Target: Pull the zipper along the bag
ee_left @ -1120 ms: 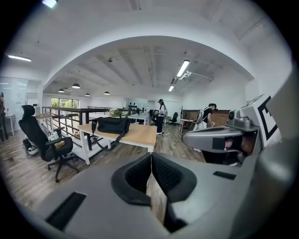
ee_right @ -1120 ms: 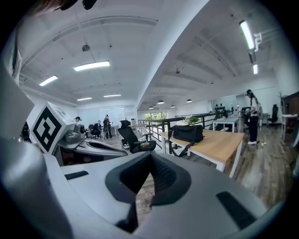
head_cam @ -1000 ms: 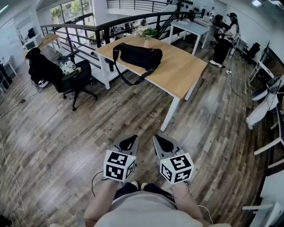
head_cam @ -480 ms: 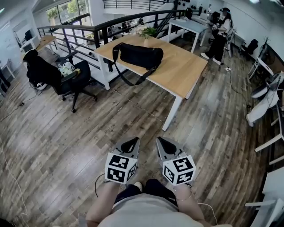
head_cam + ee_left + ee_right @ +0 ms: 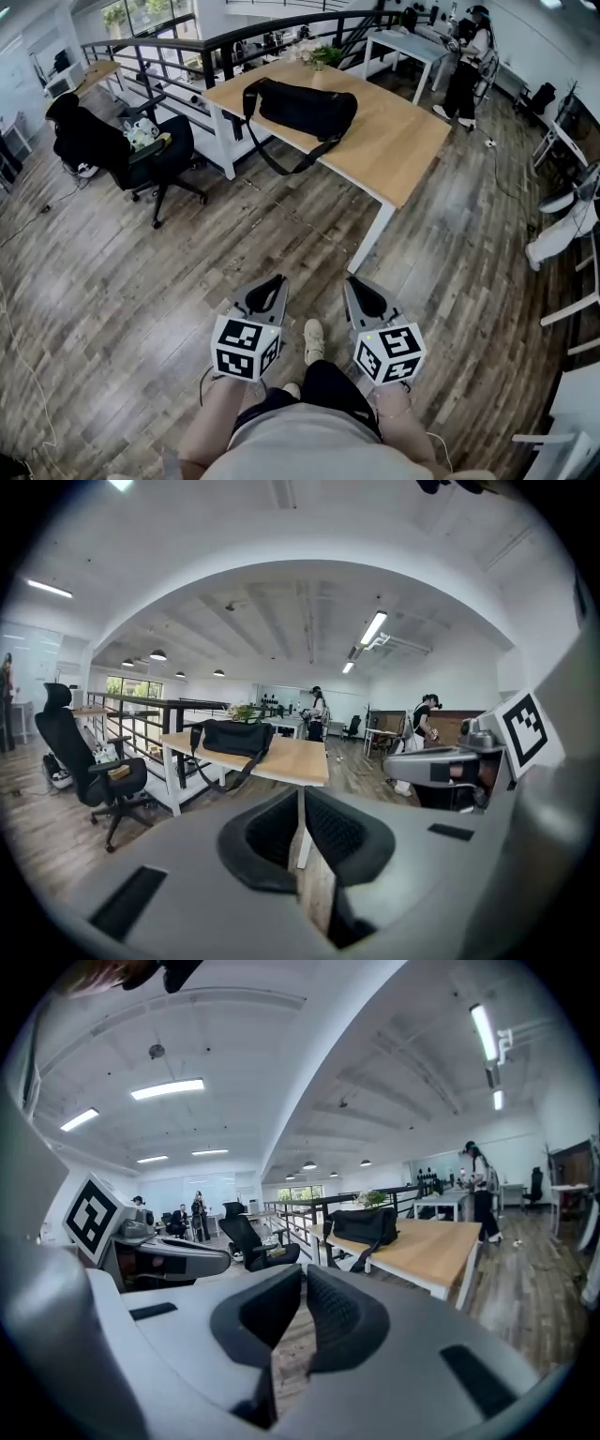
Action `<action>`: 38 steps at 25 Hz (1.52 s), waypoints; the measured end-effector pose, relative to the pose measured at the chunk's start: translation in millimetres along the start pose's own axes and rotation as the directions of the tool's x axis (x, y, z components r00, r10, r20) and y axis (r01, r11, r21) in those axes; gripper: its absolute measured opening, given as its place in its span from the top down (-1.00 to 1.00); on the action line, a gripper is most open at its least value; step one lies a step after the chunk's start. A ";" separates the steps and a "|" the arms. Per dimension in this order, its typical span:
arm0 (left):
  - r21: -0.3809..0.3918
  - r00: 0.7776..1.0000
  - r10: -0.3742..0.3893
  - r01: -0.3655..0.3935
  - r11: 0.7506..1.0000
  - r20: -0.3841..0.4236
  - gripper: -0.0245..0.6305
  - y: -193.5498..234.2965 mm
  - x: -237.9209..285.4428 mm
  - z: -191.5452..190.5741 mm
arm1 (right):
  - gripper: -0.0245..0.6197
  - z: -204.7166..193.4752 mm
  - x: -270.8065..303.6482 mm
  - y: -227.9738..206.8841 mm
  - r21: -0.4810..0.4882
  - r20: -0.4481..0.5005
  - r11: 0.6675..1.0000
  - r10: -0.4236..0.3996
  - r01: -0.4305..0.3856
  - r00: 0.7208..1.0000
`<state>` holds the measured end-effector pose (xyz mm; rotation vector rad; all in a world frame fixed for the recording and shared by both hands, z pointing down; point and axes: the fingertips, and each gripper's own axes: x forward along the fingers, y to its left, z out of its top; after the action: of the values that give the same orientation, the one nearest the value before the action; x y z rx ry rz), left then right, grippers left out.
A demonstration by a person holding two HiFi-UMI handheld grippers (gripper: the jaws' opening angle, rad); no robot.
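Note:
A black bag lies on the far part of a wooden table, its strap hanging over the near edge. The same bag appears far ahead in the left gripper view, and the bag in the right gripper view. My left gripper and right gripper are held side by side low in front of me, over the wooden floor, well short of the table. Both are shut with nothing between the jaws.
A black office chair with clutter stands left of the table. A dark railing runs behind it. A person stands by a white table at the back right. White furniture lines the right edge.
I have stepped forward: the table and bag sit slightly nearer and a shoe now shows between the grippers. Both grippers stay shut and side by side.

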<state>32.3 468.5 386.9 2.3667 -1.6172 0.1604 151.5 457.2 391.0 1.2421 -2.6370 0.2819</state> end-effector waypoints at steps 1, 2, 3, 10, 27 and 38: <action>0.005 1.000 0.002 -0.002 1.000 -0.005 0.87 4.6 7.9 1.4 | 0.87 0.8 8.9 -3.2 -0.002 -0.003 1.000 0.010 -0.010 1.000; 0.007 1.000 0.005 -0.005 1.000 -0.006 0.87 9.5 16.8 4.1 | 0.85 2.7 18.6 -7.4 -0.004 -0.005 1.000 0.018 -0.018 1.000; 0.010 1.000 0.010 -0.010 1.000 -0.003 0.86 14.4 26.4 8.0 | 0.84 6.1 29.1 -12.6 -0.009 -0.003 1.000 0.026 -0.026 1.000; 0.037 0.999 0.052 -0.053 0.998 0.016 0.86 42.8 103.3 49.6 | 0.68 52.3 97.5 -63.8 -0.047 0.032 0.997 0.068 -0.066 0.997; 0.016 0.997 0.071 -0.071 0.997 -0.004 0.54 58.3 220.8 81.1 | 0.64 72.5 188.6 -145.4 -0.026 -0.014 0.987 0.156 -0.156 0.988; 0.005 0.999 -0.004 0.004 1.000 -0.044 0.54 85.3 293.6 86.7 | 0.60 78.7 239.1 -190.9 0.006 -0.034 0.996 0.091 -0.091 0.995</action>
<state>56.9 151.7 388.2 2.3537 -1.5936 0.2140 142.3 141.5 396.0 1.1100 -2.6693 0.3217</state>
